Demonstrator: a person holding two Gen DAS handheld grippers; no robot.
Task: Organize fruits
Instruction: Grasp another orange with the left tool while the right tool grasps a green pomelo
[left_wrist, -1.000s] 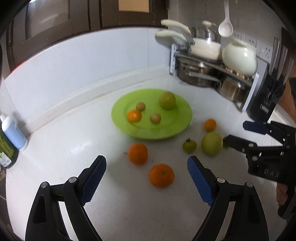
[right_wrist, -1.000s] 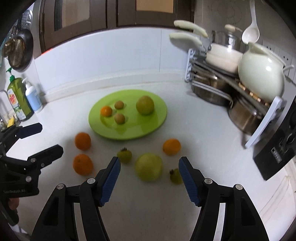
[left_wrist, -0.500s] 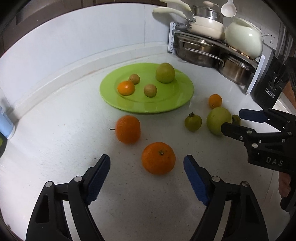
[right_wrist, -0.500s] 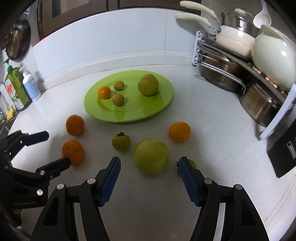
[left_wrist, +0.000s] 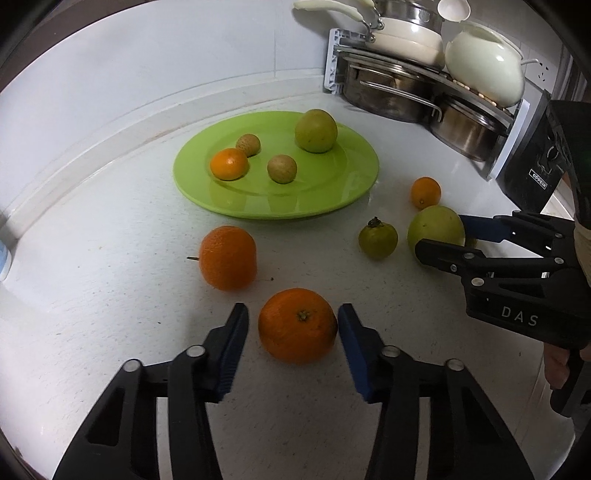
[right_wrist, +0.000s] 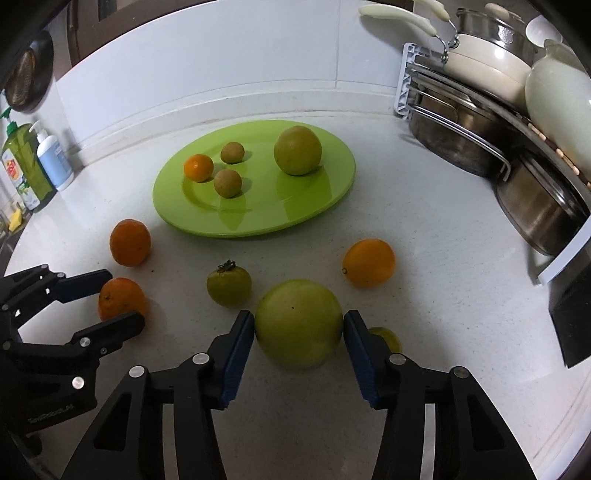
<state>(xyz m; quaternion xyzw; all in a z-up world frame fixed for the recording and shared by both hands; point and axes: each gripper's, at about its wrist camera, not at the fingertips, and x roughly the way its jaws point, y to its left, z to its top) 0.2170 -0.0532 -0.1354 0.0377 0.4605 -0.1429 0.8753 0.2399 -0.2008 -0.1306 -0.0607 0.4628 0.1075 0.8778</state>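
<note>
Fruit on white counter (left_wrist: 110, 295). Left gripper (left_wrist: 293, 334): jaws just closing around near orange (left_wrist: 297, 325), right pad touching it, a thin gap at the left pad, not yet clamped. Right gripper (right_wrist: 299, 338): jaws just closing, both pads against big green fruit (right_wrist: 298, 328). Green plate (right_wrist: 325, 199), farther back: small orange, two brown fruits, one green fruit. Loose on counter: second orange (left_wrist: 228, 257), small green fruit (right_wrist: 229, 287), small orange (right_wrist: 368, 263).
</note>
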